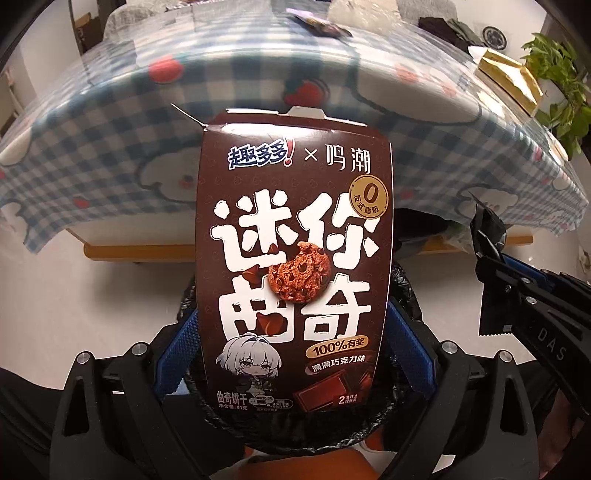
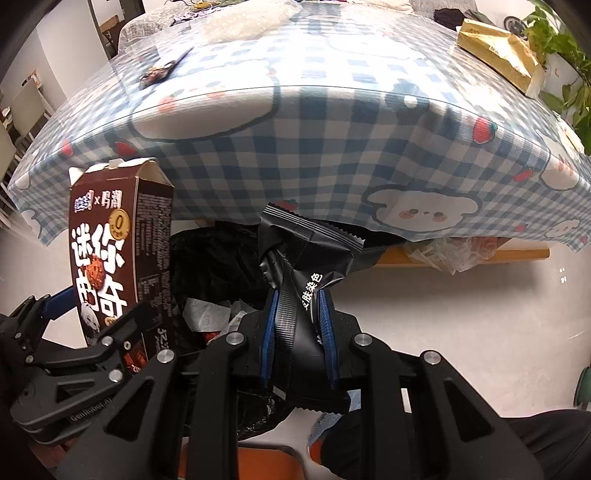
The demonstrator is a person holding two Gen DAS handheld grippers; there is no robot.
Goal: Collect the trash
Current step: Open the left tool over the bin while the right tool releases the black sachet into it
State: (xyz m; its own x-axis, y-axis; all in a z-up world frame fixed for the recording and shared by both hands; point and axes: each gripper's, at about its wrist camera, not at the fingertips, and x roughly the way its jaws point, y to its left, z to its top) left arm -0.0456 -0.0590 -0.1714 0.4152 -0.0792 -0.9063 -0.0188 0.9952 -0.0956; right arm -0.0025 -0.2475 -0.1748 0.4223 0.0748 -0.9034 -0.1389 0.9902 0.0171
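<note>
Tabletop (image 2: pixel 332 122) fills upper half of right-wrist frame, covered by blue-white checked cloth with bear and strawberry print, cloth edge hanging over front. On it: small dark wrapper (image 2: pixel 162 70) upper left, crinkled clear plastic (image 2: pixel 240 22) top centre, gold-yellow package (image 2: pixel 495 48) upper right, dark items (image 2: pixel 450 14) at far top right edge, unclear. Pale floor (image 2: pixel 443 314) below.

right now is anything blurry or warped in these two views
Left wrist view: the cookie box is sharp; the checked tablecloth behind is smeared, its edge bowed by the fisheye. Right wrist view: the black wrapper is sharp, the tablecloth bulges, and the corners go dark.
</note>
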